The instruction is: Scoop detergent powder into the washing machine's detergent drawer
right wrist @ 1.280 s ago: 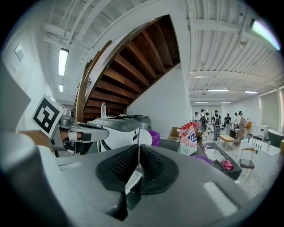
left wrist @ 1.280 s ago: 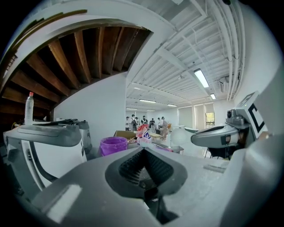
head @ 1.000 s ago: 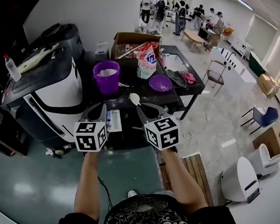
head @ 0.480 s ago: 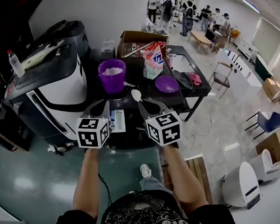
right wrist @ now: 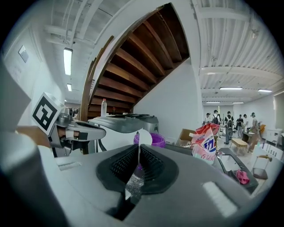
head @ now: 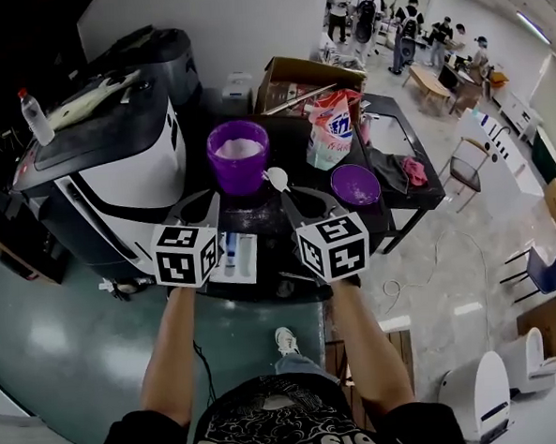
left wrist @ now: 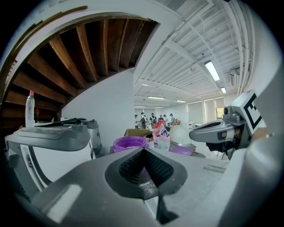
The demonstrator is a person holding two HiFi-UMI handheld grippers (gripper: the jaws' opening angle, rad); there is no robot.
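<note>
A purple bucket [head: 239, 158] of white powder stands on the dark table [head: 395, 214], seen also in the left gripper view as the bucket [left wrist: 129, 143]. My right gripper [head: 291, 199] is shut on the thin handle of a white spoon [head: 276, 178], whose bowl sits just right of the bucket's rim; in the right gripper view the spoon [right wrist: 143, 138] stands edge-on between the jaws of my right gripper [right wrist: 138, 151]. My left gripper [head: 205, 208] is shut and holds nothing, as the left gripper [left wrist: 144, 153] view confirms. The white detergent drawer [head: 233, 257] lies below, between the two grippers.
A washing machine [head: 115, 170] with a bottle [head: 34, 116] on top stands at the left. A detergent bag [head: 330, 131], a purple lid [head: 355, 183], a pink cloth [head: 413, 171] and a cardboard box [head: 302, 76] are on the table. People stand far back.
Both grippers have come closer to the table. The spoon's bowl now sits next to the purple bucket's rim. Both grippers stay shut.
</note>
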